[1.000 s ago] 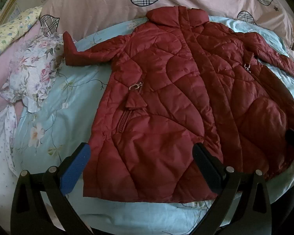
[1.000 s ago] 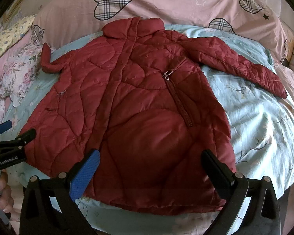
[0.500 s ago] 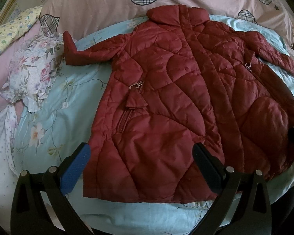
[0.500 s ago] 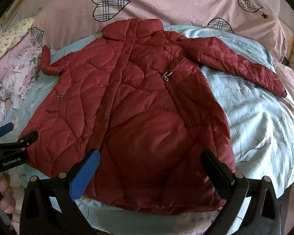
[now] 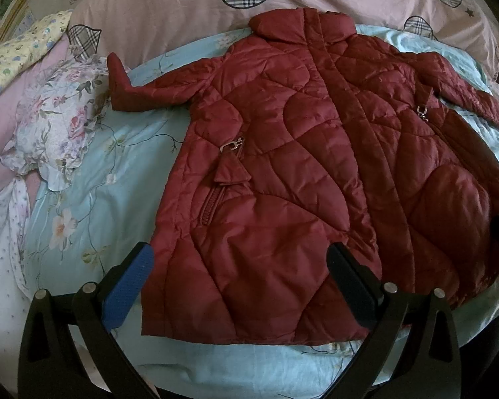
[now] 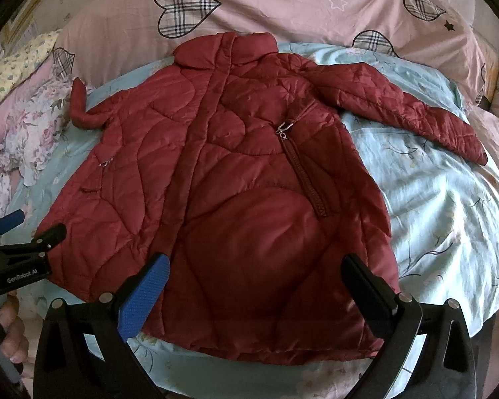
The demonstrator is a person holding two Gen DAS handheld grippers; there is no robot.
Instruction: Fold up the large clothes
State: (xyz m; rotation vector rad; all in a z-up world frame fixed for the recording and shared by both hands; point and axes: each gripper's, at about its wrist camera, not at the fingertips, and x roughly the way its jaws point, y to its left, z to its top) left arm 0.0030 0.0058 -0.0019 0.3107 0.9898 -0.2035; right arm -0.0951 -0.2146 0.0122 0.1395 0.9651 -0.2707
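A dark red quilted coat (image 5: 302,173) lies flat and face up on a light blue floral bedsheet (image 5: 93,206), collar at the far side, both sleeves spread out. It also shows in the right wrist view (image 6: 243,173). My left gripper (image 5: 239,276) is open and empty, hovering over the coat's near left hem. My right gripper (image 6: 256,286) is open and empty, hovering over the near right hem. The left gripper (image 6: 20,229) also shows at the left edge of the right wrist view, with a hand (image 6: 6,335) holding it.
A pink duvet with plaid hearts (image 6: 282,3) lies behind the coat. A floral cloth (image 5: 60,126) is bunched at the left by the sleeve cuff. A yellow floral pillow (image 5: 20,53) lies far left. The bed's near edge runs just below the hem.
Both views have shifted only slightly; the coat lies as before. Both grippers stay open.
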